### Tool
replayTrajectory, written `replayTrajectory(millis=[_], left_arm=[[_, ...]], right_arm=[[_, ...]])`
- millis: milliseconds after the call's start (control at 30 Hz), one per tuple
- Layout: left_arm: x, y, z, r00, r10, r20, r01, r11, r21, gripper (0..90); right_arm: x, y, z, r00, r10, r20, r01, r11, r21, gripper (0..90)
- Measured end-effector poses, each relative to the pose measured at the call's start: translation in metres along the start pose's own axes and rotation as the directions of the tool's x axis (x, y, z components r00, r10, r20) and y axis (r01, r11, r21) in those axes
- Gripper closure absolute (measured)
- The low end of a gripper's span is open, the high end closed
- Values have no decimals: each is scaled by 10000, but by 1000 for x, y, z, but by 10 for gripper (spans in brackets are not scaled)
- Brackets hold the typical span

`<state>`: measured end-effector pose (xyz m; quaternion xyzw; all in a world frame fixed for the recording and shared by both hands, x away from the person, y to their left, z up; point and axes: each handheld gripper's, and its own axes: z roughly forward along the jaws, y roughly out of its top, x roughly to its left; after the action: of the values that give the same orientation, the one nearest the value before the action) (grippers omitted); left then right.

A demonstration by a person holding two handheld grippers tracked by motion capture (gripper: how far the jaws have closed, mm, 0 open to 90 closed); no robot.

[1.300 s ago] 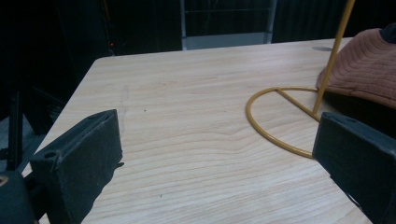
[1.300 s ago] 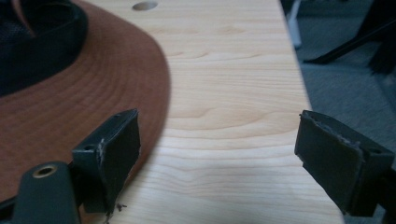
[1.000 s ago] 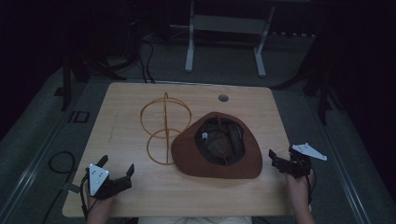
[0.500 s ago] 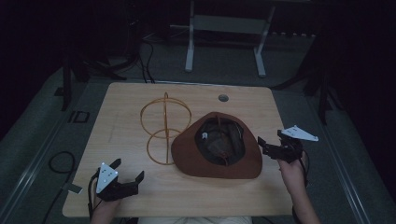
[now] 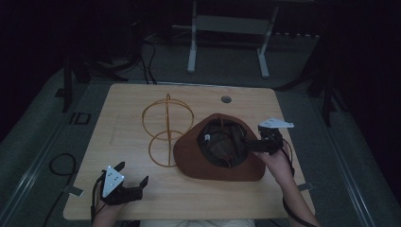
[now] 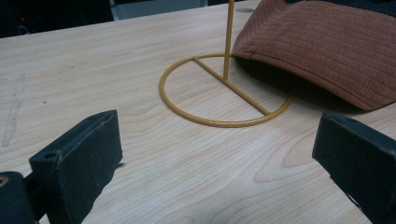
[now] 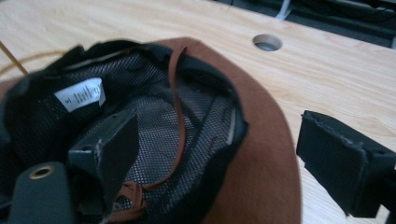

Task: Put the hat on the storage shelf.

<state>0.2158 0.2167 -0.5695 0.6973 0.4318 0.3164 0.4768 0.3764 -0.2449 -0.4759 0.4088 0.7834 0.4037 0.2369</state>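
Note:
A brown brimmed hat (image 5: 208,168) lies upside down on the wooden table (image 5: 132,104), its black mesh lining and white label (image 7: 81,93) facing up. My right gripper (image 5: 248,143) stands open over its right side. In the right gripper view (image 7: 224,149) one jaw is inside the crown and the other hangs outside past the brim (image 7: 261,154). A gold wire stand (image 5: 165,127) rises just left of the hat, whose brim (image 6: 317,46) overlaps its base ring (image 6: 224,93). My left gripper (image 5: 132,174) is open near the table's front left, empty (image 6: 215,158).
A round cable hole (image 5: 226,99) sits at the table's far edge, beyond the hat (image 7: 267,42). Bare wood spreads across the left half (image 6: 93,56). A metal frame leg (image 5: 191,42) stands on the dark floor behind the table.
My right gripper has moved left and slightly away from the person, from beside the hat to astride its right brim. The left gripper has shifted a little to the right.

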Motion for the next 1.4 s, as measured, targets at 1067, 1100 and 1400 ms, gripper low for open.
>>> replayTrajectory(millis=[1067, 1100, 1400], left_arm=[[-1, 0, 1, 9997, 142, 188, -145, 9998, 170, 48], [-1, -1, 1, 9998, 158, 151, -161, 9997, 167, 48], [-1, 0, 0, 9998, 154, 123, -155, 9998, 79, 48]], right_arm=[[-2, -6, 106, 9924, -504, 1122, 163, 9579, 2866, 377], [-1, -6, 107, 9901, -622, 1257, 233, 9568, 2899, 407], [6, -6, 111, 9603, -1439, 2390, 598, 9430, 3275, 799]])
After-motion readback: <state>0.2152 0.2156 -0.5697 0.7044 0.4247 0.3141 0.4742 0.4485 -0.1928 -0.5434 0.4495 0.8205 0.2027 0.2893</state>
